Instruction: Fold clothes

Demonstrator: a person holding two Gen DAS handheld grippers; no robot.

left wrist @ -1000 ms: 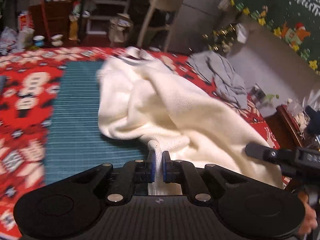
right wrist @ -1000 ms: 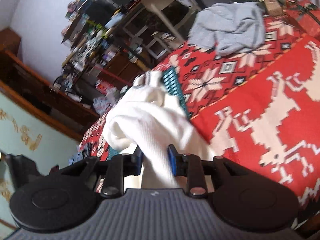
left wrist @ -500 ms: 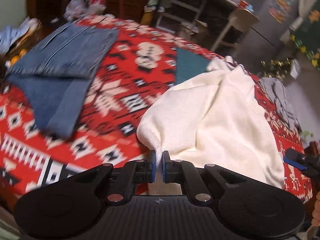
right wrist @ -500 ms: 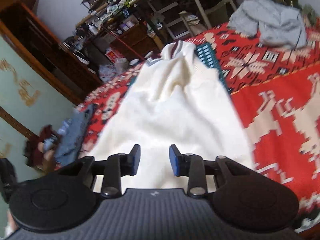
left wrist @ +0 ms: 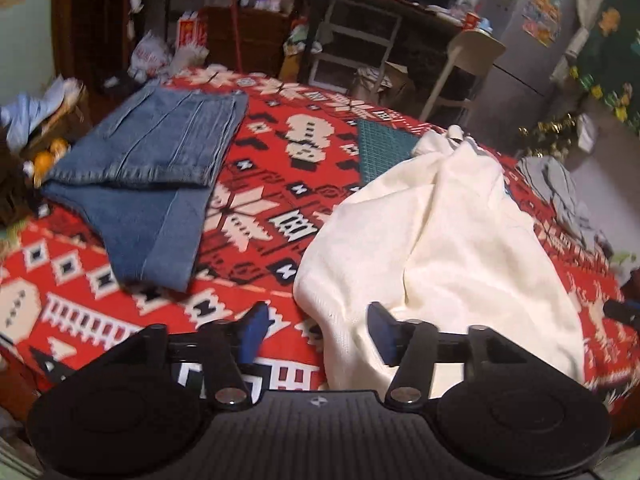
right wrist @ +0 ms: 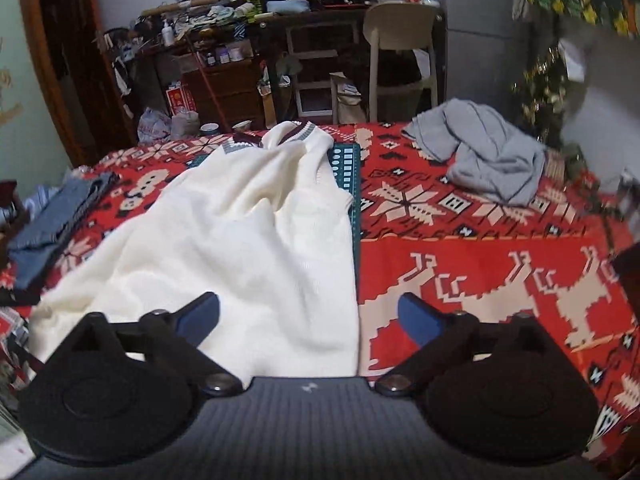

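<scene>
A cream knit sweater (left wrist: 440, 248) with a maroon and grey collar (right wrist: 296, 130) lies spread lengthwise over a green mat (right wrist: 346, 164) on the red patterned blanket (right wrist: 480, 280). Its hem hangs off the near edge. My left gripper (left wrist: 318, 330) stands open over the hem's left corner, with cloth between the blue pads but not pinched. At the hem's right side, my right gripper (right wrist: 308, 316) is wide open with the sweater's edge lying loose between its fingers.
Folded blue jeans (left wrist: 152, 168) lie on the blanket to the left. A crumpled grey garment (right wrist: 484, 156) sits at the far right. Beyond the bed stand a white chair (right wrist: 400, 40), cluttered shelves (right wrist: 224, 60) and a desk.
Both grippers pulled the sweater toward the near edge and laid it flat. The right opened half a second ago; the left has now opened too, releasing the hem.
</scene>
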